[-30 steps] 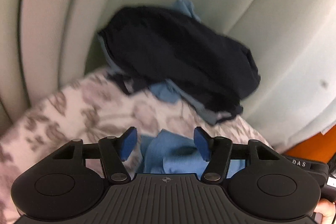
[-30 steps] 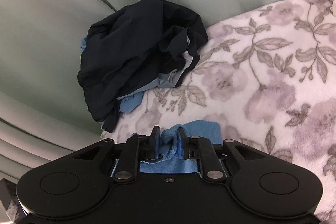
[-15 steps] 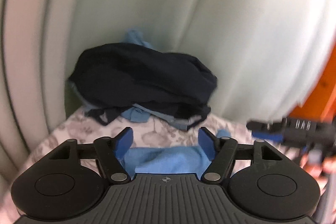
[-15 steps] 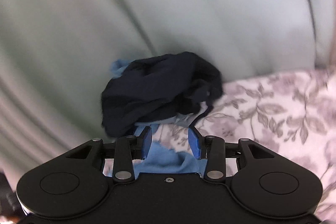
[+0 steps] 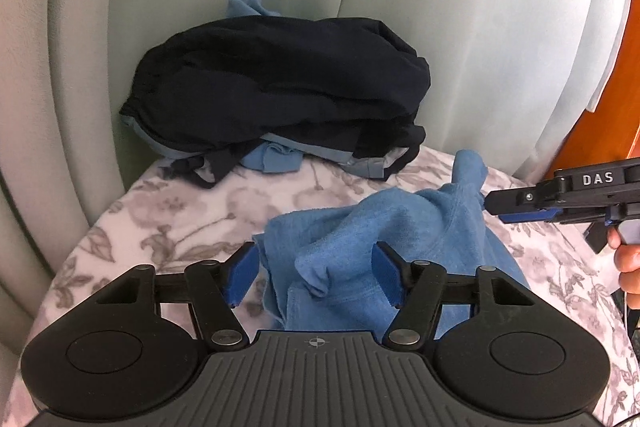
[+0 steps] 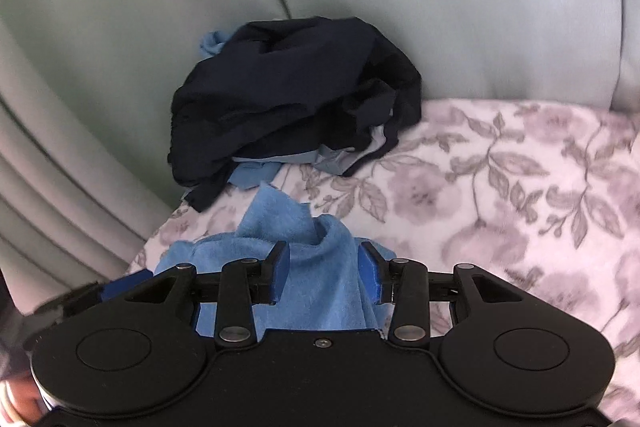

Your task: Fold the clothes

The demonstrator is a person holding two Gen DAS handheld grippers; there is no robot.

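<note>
A crumpled blue cloth point(image 5: 384, 239) lies on the floral blanket point(image 5: 180, 211) right in front of both grippers; it also shows in the right wrist view point(image 6: 296, 243). My left gripper point(image 5: 316, 273) is open, its jaws wide on either side of a raised fold of the cloth. My right gripper point(image 6: 324, 273) is open with a bunched part of the cloth standing between its pads, which do not squeeze it. The right gripper also shows from the side in the left wrist view point(image 5: 532, 205), at the cloth's right end.
A pile of dark navy and blue clothes point(image 5: 280, 99) sits at the back against the pale green cushions point(image 5: 460, 27), also in the right wrist view point(image 6: 296, 99). An orange wooden piece point(image 5: 600, 99) stands at the far right. The blanket spreads to the right point(image 6: 520, 187).
My right gripper has opened and let go of the blue cloth. Both views rose and then settled back, and the cloth now lies bunched between the two grippers.
</note>
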